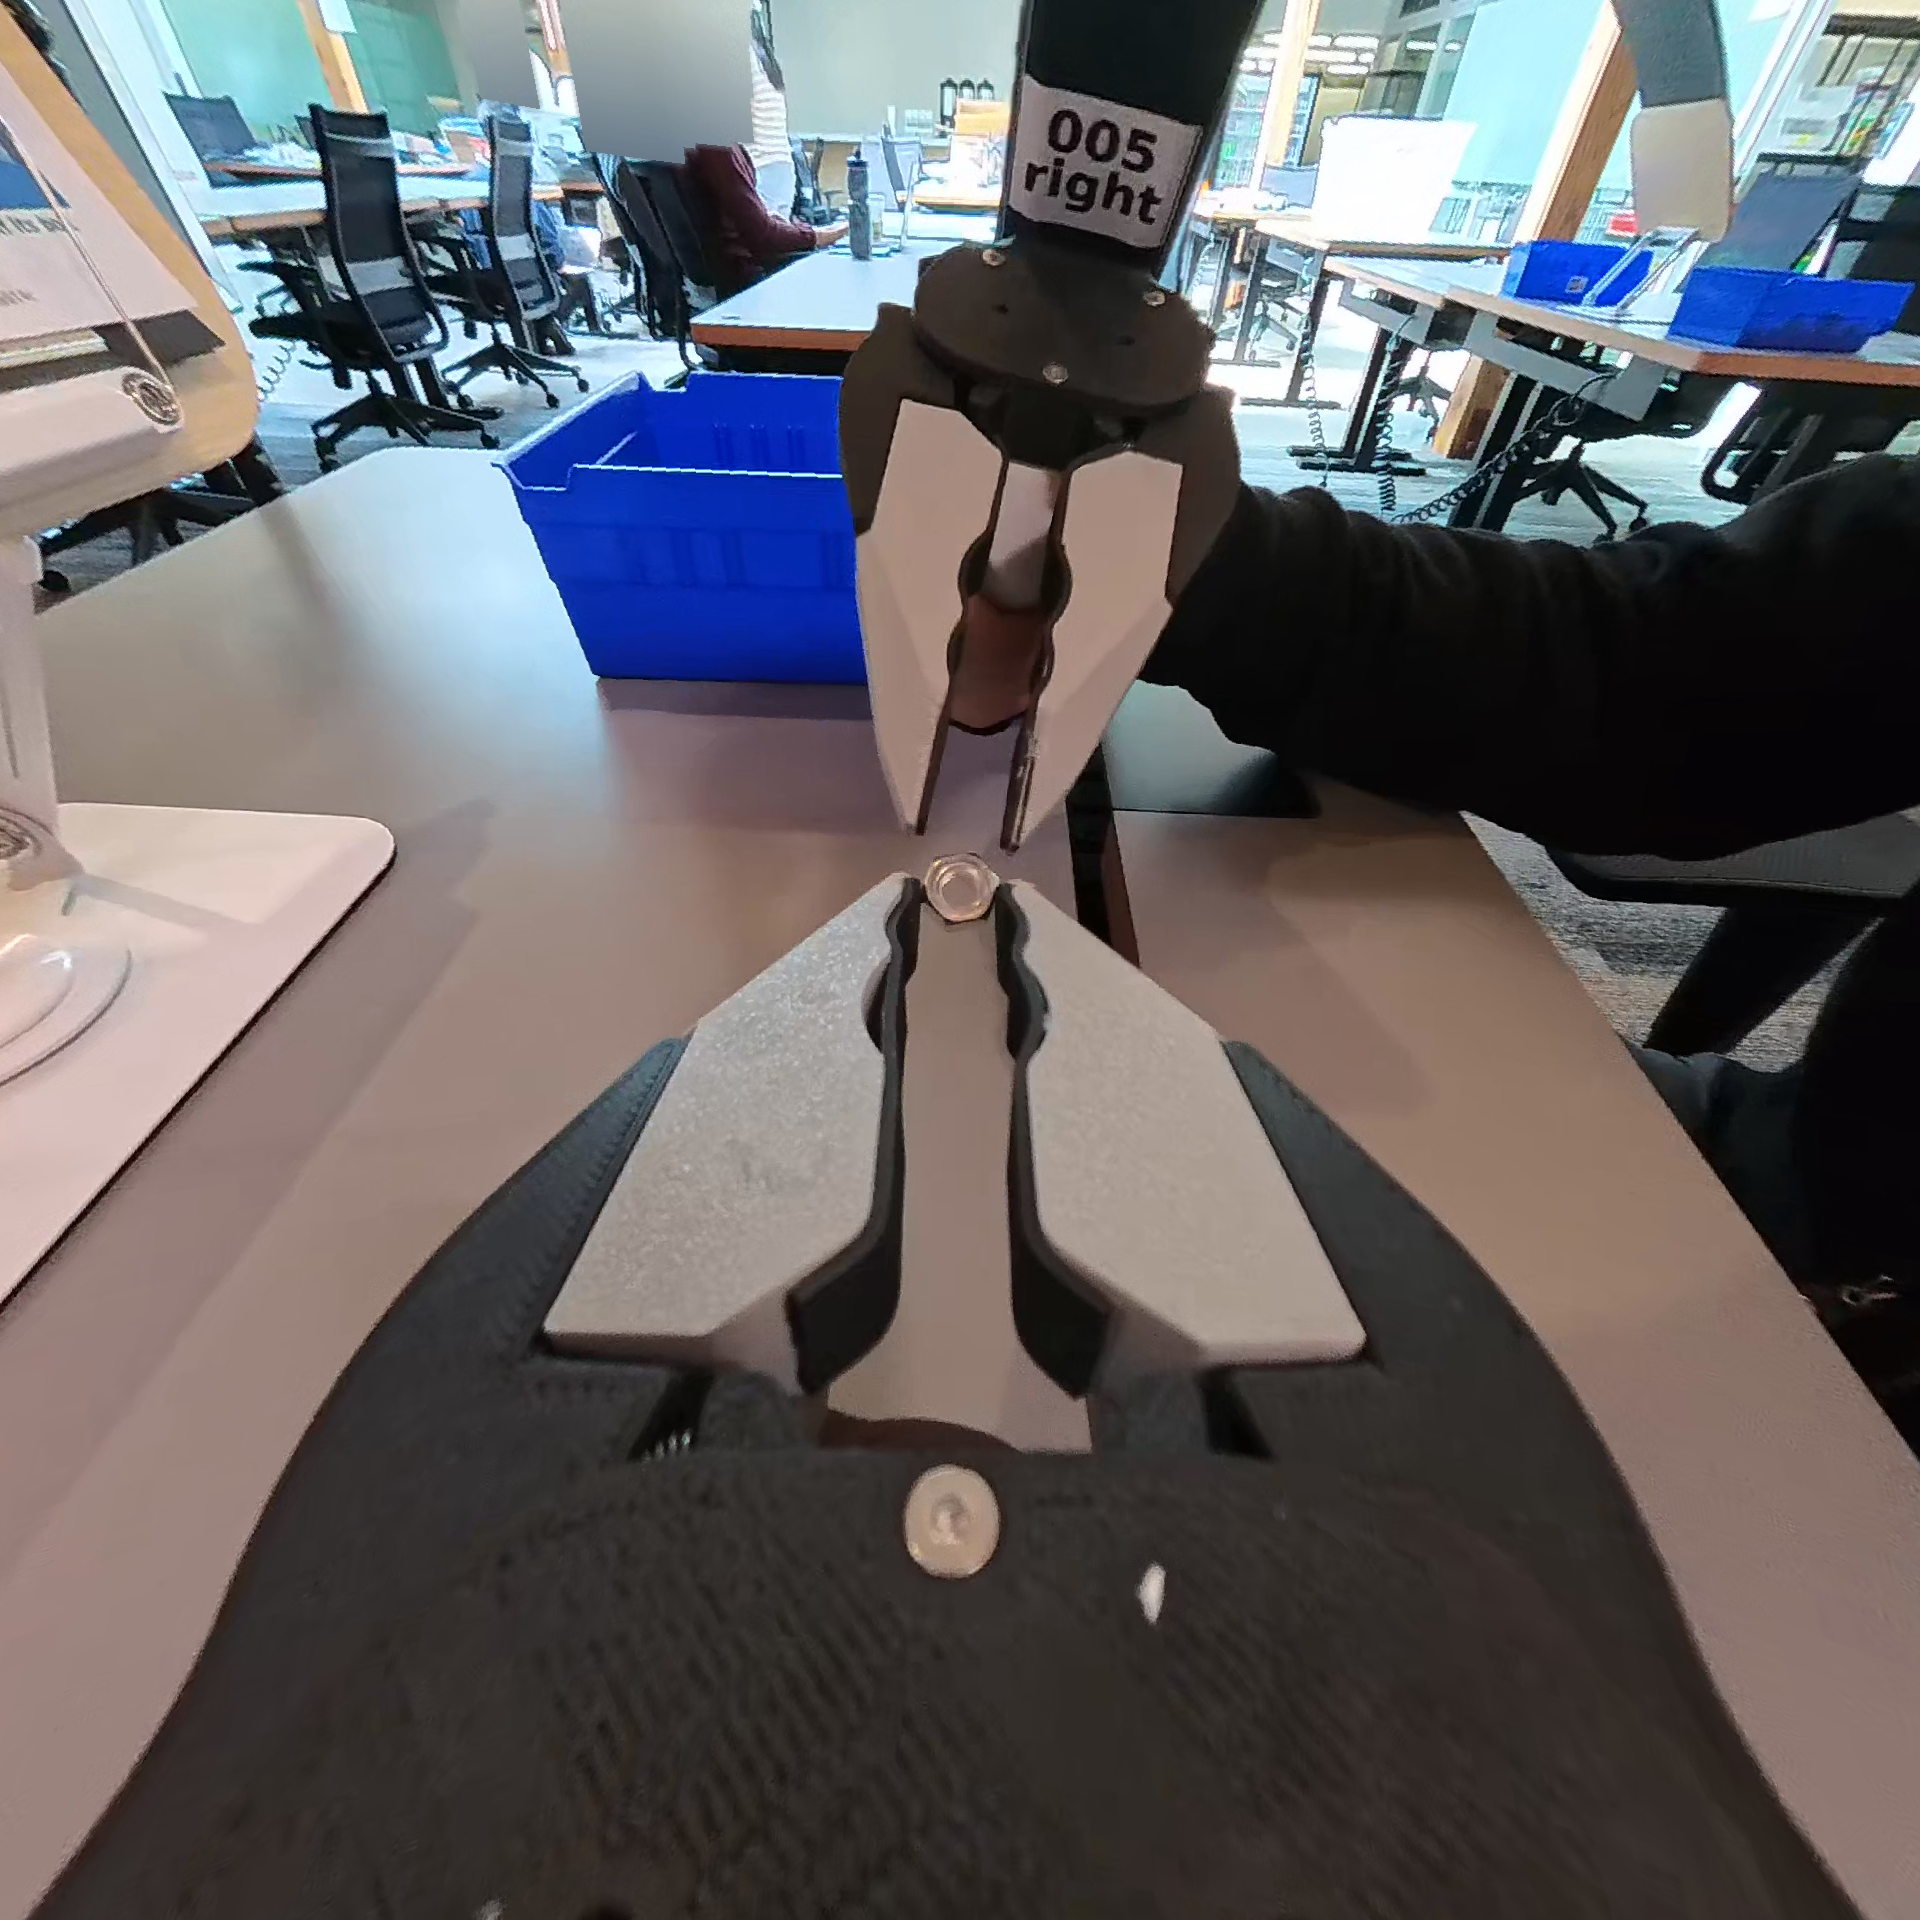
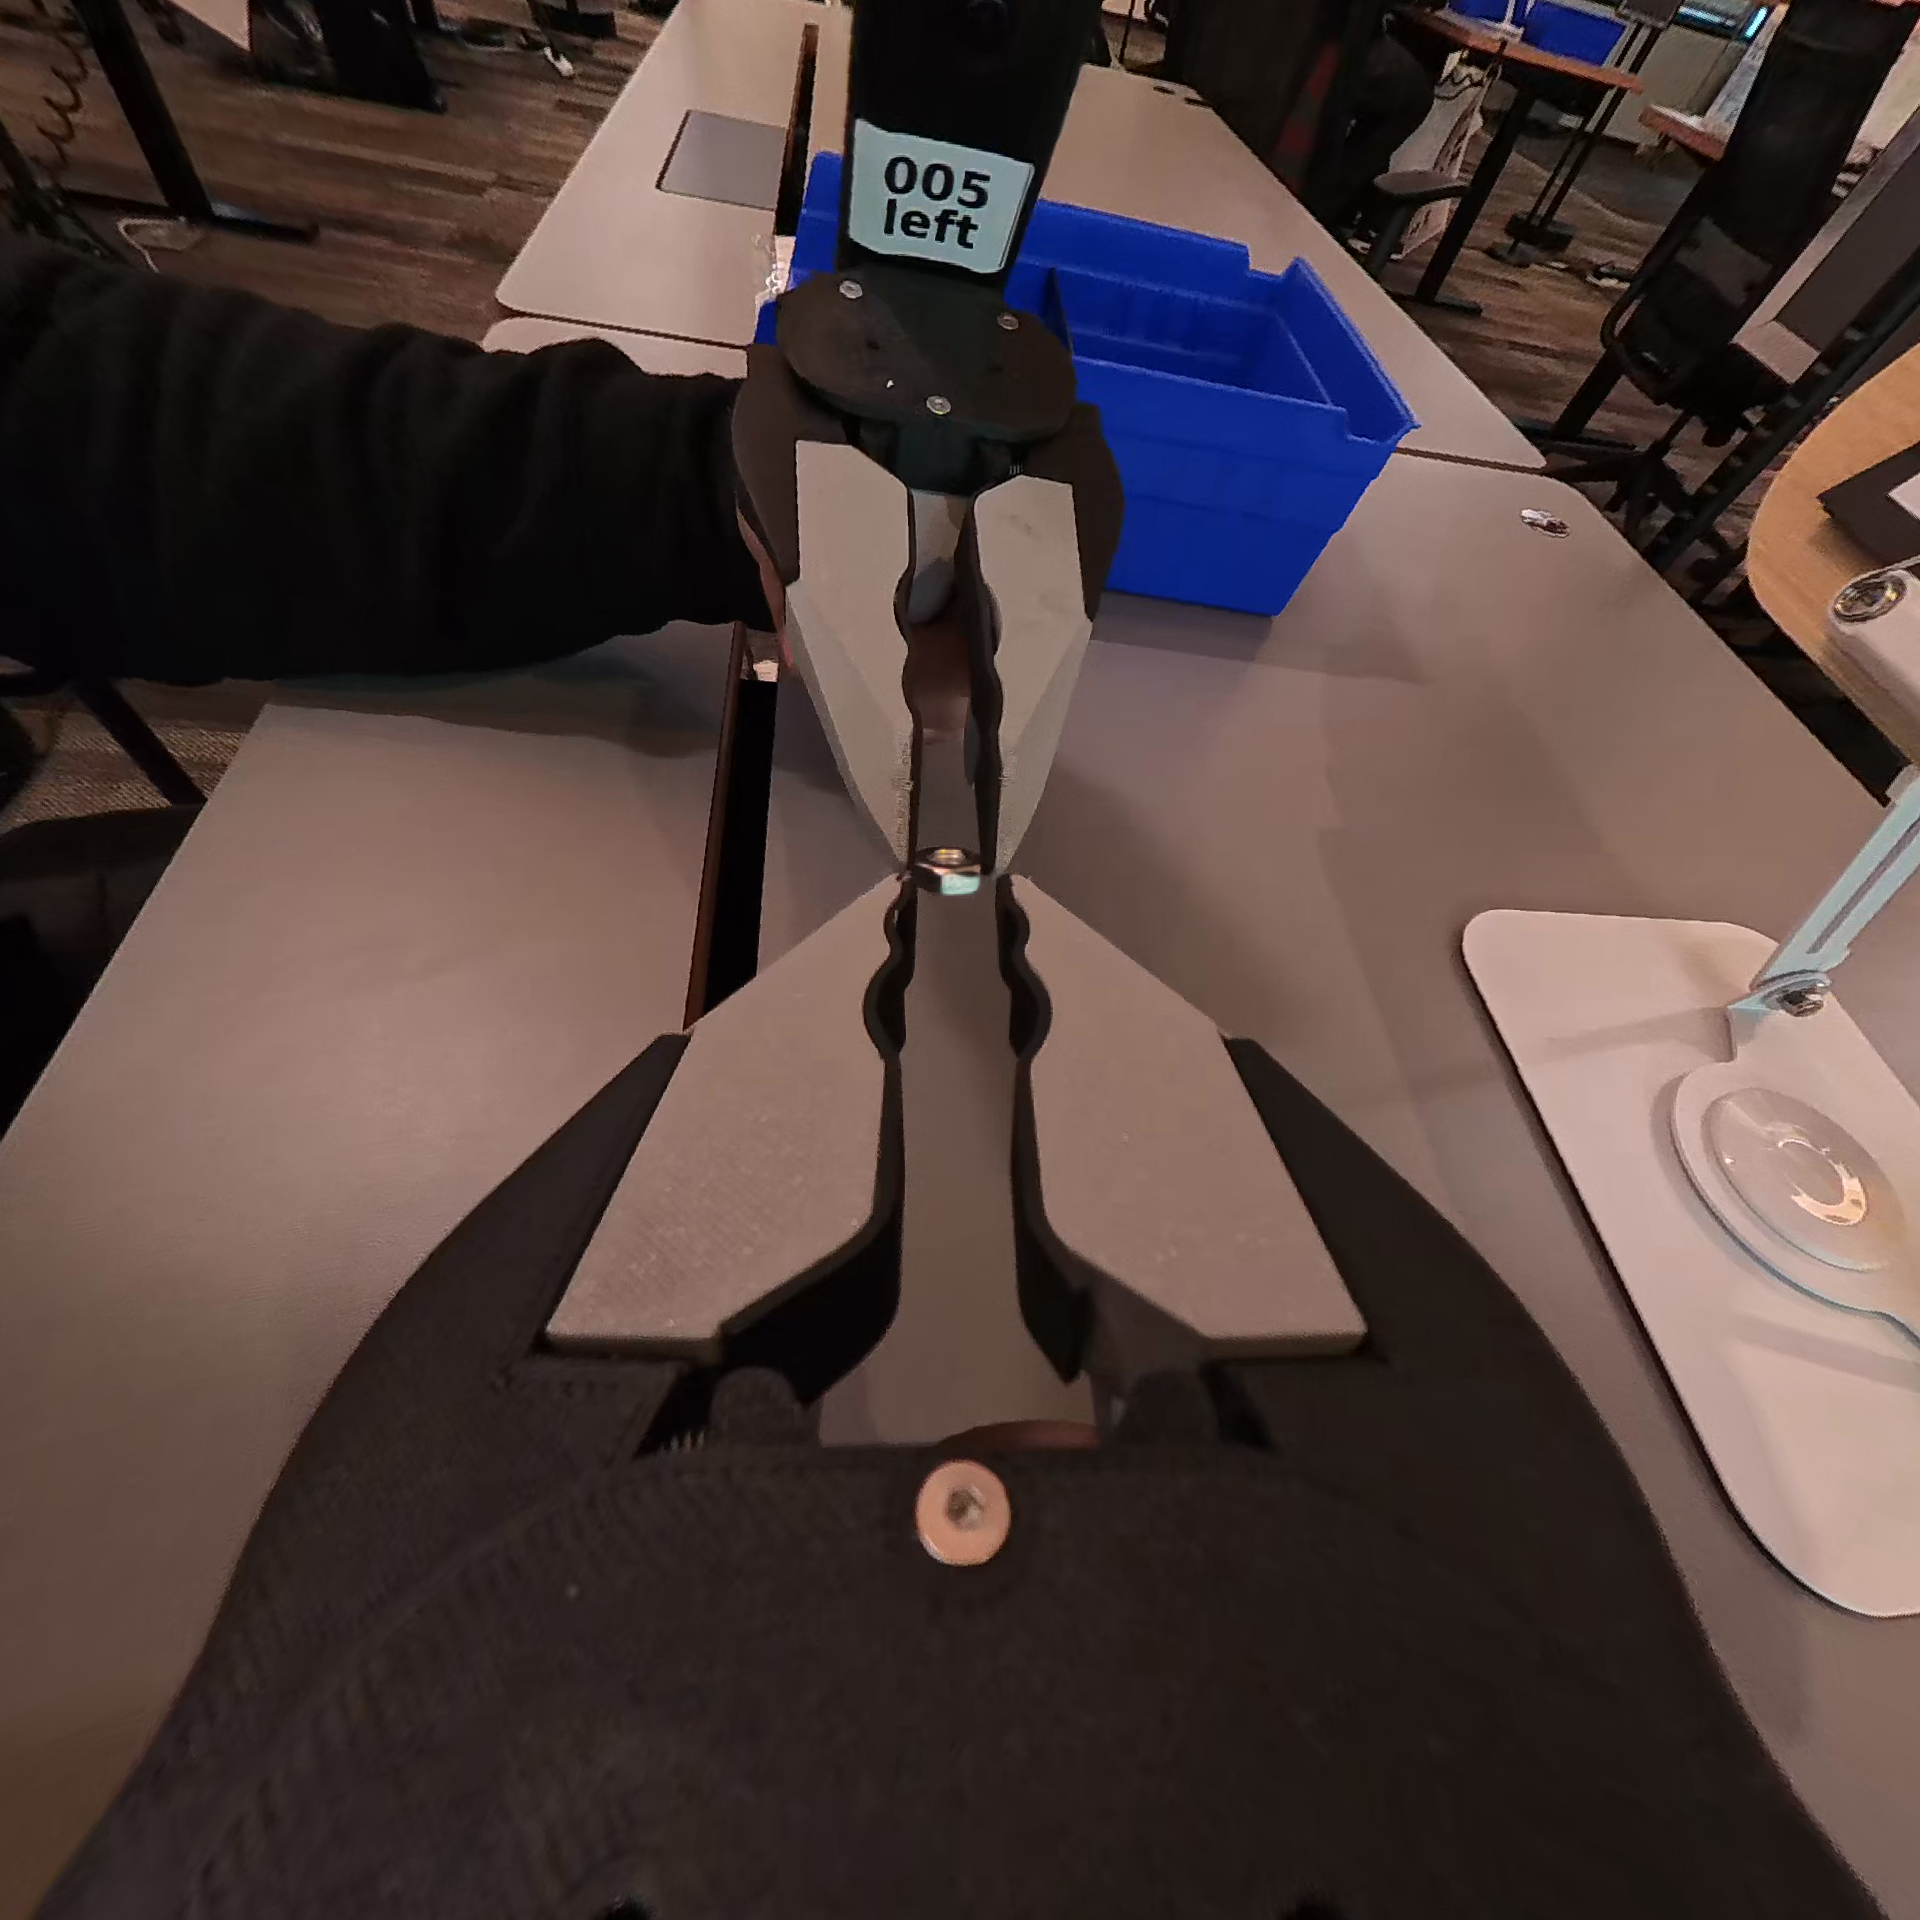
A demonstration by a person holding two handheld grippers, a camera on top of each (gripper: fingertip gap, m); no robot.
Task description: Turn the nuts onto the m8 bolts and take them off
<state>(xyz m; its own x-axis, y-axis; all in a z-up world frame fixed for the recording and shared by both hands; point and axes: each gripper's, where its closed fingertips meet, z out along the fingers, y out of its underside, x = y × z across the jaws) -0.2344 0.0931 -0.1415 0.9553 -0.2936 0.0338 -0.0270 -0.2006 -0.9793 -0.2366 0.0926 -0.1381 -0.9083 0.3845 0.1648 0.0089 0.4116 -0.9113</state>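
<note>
I am pinching the nut [image 1: 962,885] between the tips of my left gripper [image 1: 960,894], above the grey table [image 1: 540,935]. At its twelve o'clock, my right gripper [image 1: 966,831] is hanging slightly spread, tips just beside the nut. A blue bin [image 1: 686,561] is sitting behind, at eleven o'clock.

A grey bench [image 1: 312,675] fills the near ground, split by a dark seam [image 2: 727,831] between its panels. A blue plastic bin [image 1: 686,551] sits on it at the far side, open-topped, with ribbed walls. At the left in the left wrist view, a white stand base [image 1: 156,935] lies flat on the bench; the right wrist view shows the same base [image 2: 1621,1195] at the right with a round clear disc [image 2: 1797,1174] on it. Far back, black office chairs [image 1: 364,260] stand by long desks [image 1: 1558,312], and smaller blue bins [image 1: 1766,301] rest on one desk.
</note>
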